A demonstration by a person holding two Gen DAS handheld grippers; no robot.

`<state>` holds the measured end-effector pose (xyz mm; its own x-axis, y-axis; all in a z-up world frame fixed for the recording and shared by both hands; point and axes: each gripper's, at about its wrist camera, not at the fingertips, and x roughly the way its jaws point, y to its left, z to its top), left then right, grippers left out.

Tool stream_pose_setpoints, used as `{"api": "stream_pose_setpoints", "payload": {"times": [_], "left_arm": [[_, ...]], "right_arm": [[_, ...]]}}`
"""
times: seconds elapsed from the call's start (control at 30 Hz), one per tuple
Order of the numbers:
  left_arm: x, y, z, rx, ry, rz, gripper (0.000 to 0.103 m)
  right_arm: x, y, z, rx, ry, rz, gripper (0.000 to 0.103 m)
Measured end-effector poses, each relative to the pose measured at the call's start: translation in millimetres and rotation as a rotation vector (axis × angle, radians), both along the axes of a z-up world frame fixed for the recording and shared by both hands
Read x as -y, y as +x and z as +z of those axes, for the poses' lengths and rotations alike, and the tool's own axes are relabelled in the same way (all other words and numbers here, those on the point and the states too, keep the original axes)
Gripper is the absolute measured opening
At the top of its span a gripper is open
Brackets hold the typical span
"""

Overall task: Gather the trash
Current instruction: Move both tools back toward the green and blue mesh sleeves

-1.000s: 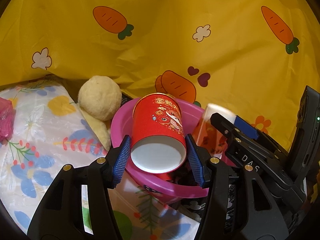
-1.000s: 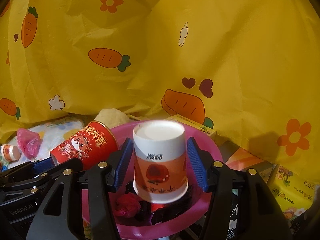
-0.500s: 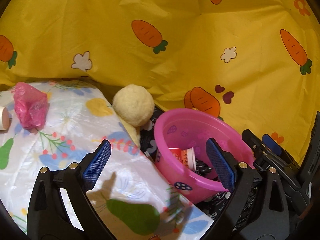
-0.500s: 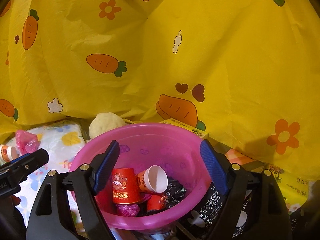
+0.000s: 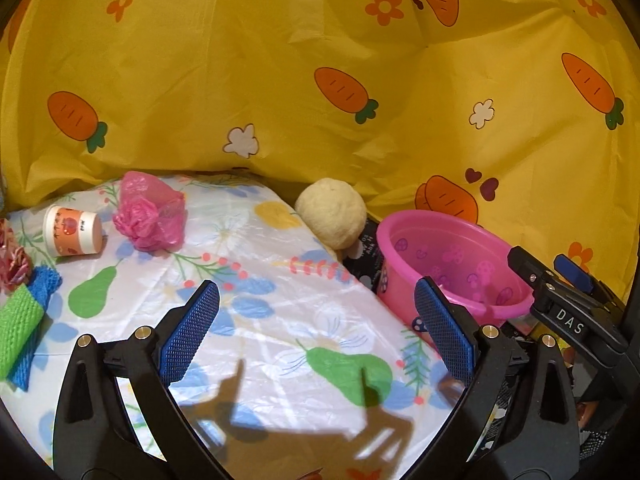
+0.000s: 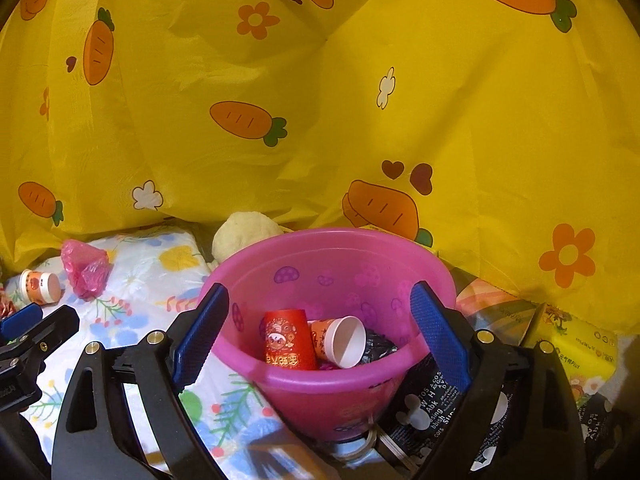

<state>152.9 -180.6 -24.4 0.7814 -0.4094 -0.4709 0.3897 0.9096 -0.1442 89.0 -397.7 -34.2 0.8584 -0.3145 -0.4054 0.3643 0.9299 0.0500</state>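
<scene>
A pink plastic basin (image 6: 400, 256) holds a red paper cup (image 6: 286, 340), a white and orange paper cup (image 6: 340, 340) and dark wrappers. My right gripper (image 6: 320, 332) is open and empty above the basin's near rim. My left gripper (image 5: 316, 328) is open and empty over the floral sheet, left of the basin (image 5: 404, 228). A small orange and white cup (image 5: 72, 230) lies on its side at the far left, with a crumpled pink plastic bag (image 5: 150, 212) beside it. Both also show in the right wrist view, the cup (image 6: 40, 286) and the bag (image 6: 86, 268).
A yellow carrot-print cloth (image 5: 320, 80) hangs behind everything. A cream ball (image 5: 332, 212) sits between the sheet (image 5: 256, 280) and the basin. Green and blue netting (image 5: 20, 320) lies at the left edge. Yellow packets (image 6: 576, 352) lie right of the basin.
Both grippers opened and dropped their cups into the basin. The left gripper then swung left over the floral sheet. The right gripper pulled back a little.
</scene>
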Motion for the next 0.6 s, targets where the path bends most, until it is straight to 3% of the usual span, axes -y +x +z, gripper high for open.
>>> {"api": "stream_pose_setpoints", "payload": {"times": [0.6], "left_arm": [[-156.0, -40.7, -3.8, 0.029, 0.053, 0.320, 0.096]], "right_arm": [[-104.3, -11.4, -3.3, -0.014, 0.038, 0.183, 0.089]]}}
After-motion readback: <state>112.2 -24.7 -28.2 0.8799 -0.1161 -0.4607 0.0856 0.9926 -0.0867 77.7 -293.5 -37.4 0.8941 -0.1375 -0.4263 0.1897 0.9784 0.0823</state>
